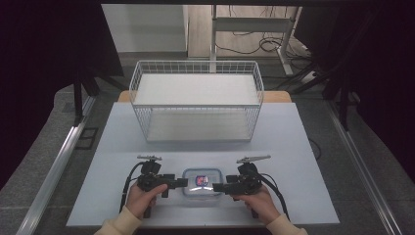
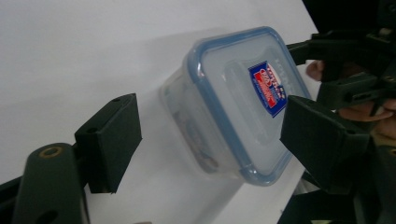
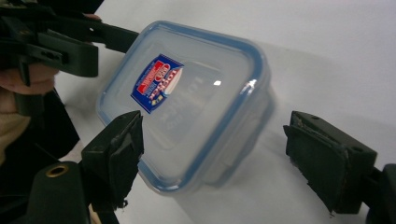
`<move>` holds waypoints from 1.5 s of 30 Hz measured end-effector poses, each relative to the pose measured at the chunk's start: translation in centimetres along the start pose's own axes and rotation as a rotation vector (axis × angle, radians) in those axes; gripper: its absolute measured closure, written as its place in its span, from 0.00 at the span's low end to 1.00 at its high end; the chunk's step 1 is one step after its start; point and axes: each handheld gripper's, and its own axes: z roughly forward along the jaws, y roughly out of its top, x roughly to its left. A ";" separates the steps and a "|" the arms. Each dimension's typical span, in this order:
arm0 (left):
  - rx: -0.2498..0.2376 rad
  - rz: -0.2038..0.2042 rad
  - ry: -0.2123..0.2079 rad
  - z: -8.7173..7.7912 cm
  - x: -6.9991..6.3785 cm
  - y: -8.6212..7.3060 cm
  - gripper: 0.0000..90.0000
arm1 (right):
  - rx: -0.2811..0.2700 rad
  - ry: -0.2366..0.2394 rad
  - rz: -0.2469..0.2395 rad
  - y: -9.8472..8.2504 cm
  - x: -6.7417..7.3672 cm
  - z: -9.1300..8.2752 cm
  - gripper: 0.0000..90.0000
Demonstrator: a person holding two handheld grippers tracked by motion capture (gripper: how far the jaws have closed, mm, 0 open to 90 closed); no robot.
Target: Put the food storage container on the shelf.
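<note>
A clear plastic container (image 1: 201, 181) with a blue-rimmed lid and a red and blue sticker lies on the table near the front edge. My left gripper (image 1: 182, 182) comes at it from the left and my right gripper (image 1: 217, 187) from the right. In the left gripper view the container (image 2: 233, 93) sits tilted between the spread jaws of the left gripper (image 2: 212, 140), with the right gripper (image 2: 350, 60) beyond it. In the right gripper view one end of the container (image 3: 187, 98) lies between the wide-apart jaws of the right gripper (image 3: 219, 156). Both are open.
A white wire basket (image 1: 195, 73) stands at the back middle of the pale table (image 1: 293, 147). Dark floor, metal rails and a desk frame with cables lie beyond the table's edges. Bare tabletop lies between the basket and the container.
</note>
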 end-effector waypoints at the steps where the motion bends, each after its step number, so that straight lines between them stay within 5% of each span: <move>1: 0.002 -0.012 -0.016 0.1 0.1 -0.1 0.26 | -0.003 0.016 0.021 0.1 0.0 0.3 0.22; 8: 0.004 -0.028 -0.032 0.3 0.2 -0.2 0.27 | -0.004 0.045 0.052 0.1 -0.1 0.7 0.24; 11: 0.023 -0.087 -0.093 0.9 0.8 -0.5 0.29 | -0.004 0.054 0.071 -0.1 0.0 1.0 0.25; 13: 0.026 -0.096 -0.098 1.0 0.9 -0.6 0.30 | -0.005 0.051 0.075 -0.1 0.1 1.0 0.25; 18: 0.041 -0.098 -0.114 1.3 0.9 -0.6 0.44 | 0.001 0.039 0.103 -0.3 -0.2 1.0 0.37; 24: 0.036 -0.102 -0.102 1.0 0.7 -0.6 0.51 | -0.011 0.107 0.203 -0.6 -1.2 0.7 0.47; 45: 0.004 -0.059 -0.068 0.1 -0.7 -1.3 0.57 | -0.079 0.080 0.172 -1.6 0.1 -0.2 0.55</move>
